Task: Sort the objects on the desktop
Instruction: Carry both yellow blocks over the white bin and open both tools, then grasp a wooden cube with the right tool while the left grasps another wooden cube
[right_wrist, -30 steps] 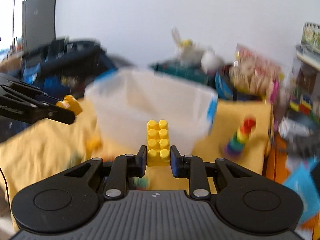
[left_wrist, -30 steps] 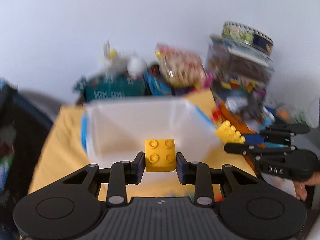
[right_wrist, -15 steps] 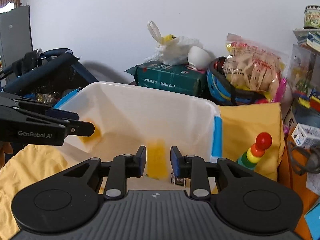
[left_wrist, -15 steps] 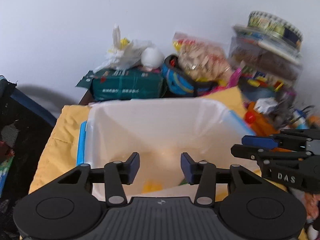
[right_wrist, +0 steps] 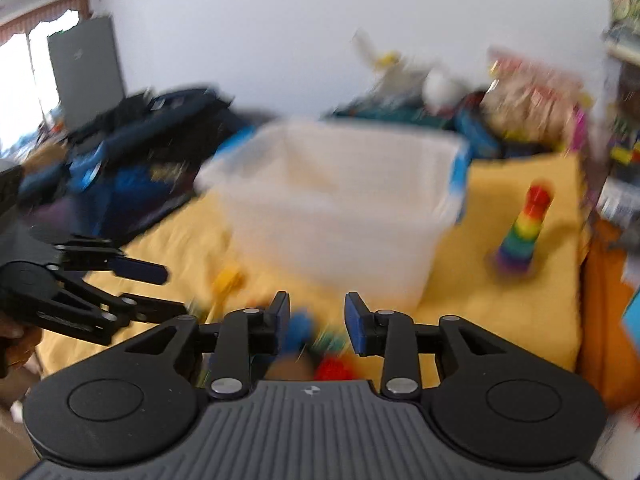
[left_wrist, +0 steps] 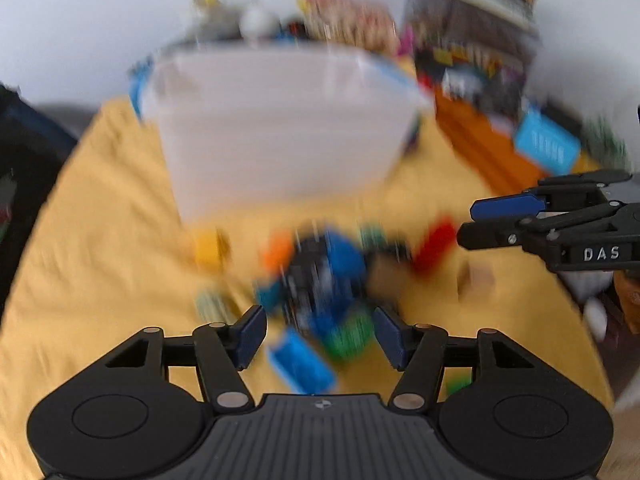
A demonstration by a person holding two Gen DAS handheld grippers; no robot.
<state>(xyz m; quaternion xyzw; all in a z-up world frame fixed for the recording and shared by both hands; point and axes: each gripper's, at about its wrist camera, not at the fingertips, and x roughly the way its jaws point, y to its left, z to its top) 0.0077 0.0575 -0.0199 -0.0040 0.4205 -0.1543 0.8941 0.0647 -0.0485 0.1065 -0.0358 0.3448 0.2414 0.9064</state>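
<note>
Left wrist view: the left gripper (left_wrist: 319,334) hangs over a blurred pile of bricks (left_wrist: 320,280) on the yellow cloth (left_wrist: 100,240), jaws spread and opening, gripping nothing. The bin (left_wrist: 280,128) stands behind the pile.

Right wrist view: the right gripper (right_wrist: 317,322) has its jaws opening, empty, above the bricks (right_wrist: 316,344).

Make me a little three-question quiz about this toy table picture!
1. True or false: the left gripper is squeezing a block.
2. What colour is the cloth under the toys?
3. Where does the rainbow stacking toy stand? A) inside the white bin B) on the cloth beside the bin C) on the pile of blocks

Key: 1 false, its jaws are opening with nothing gripped; 2 yellow; 3 B.
</note>
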